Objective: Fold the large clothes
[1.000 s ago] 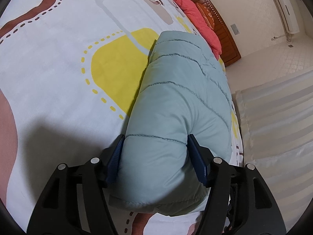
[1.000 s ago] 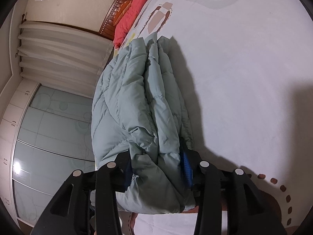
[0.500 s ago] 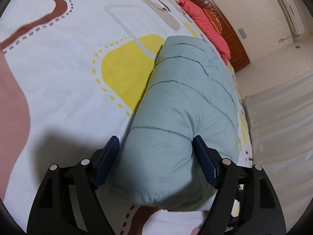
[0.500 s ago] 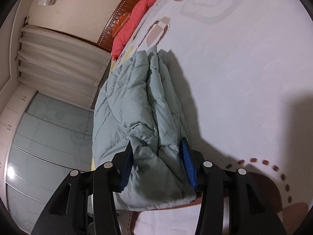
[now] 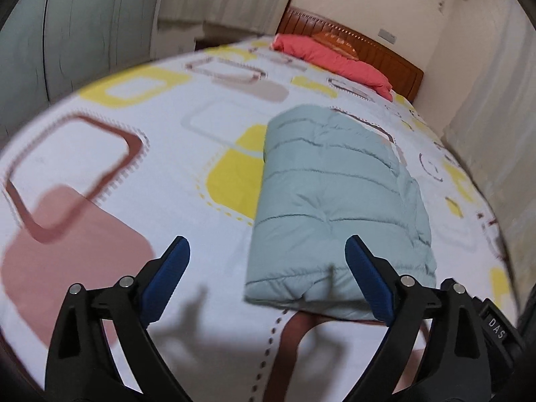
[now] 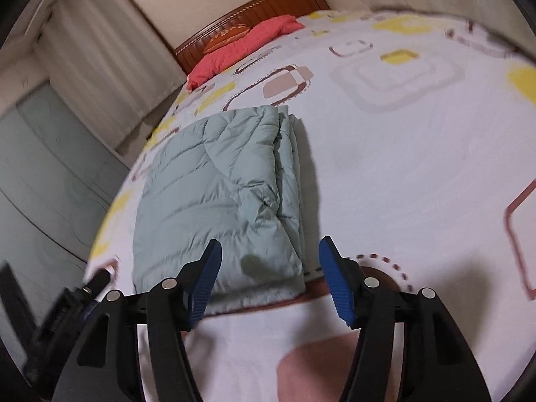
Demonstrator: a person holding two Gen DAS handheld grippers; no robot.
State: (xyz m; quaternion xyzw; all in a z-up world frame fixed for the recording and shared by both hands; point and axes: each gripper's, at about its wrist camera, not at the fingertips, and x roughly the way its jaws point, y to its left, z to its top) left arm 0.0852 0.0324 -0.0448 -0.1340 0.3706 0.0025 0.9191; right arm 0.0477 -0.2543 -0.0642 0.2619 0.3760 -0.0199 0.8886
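A pale green quilted jacket (image 5: 338, 201) lies folded into a thick oblong on the patterned bedsheet (image 5: 134, 174). My left gripper (image 5: 268, 261) hangs above the jacket's near end with its jaws still opening; its blue pads (image 5: 169, 273) stand wide and touch no cloth. In the right wrist view the same jacket (image 6: 217, 194) shows its stacked layers along the right edge. My right gripper (image 6: 269, 261) is lifted off the near corner, jaws opening, with nothing pressed between them.
A red pillow (image 5: 331, 58) rests against the wooden headboard (image 5: 361, 43) at the far end of the bed. White curtains (image 6: 100, 63) and pale wardrobe doors (image 6: 43, 181) line the bedside. The other gripper's black body (image 6: 63, 305) shows at the lower left.
Both grippers have let go of the jacket's near end, opened wider, risen and rolled level. The jacket now lies flat on the sheet.
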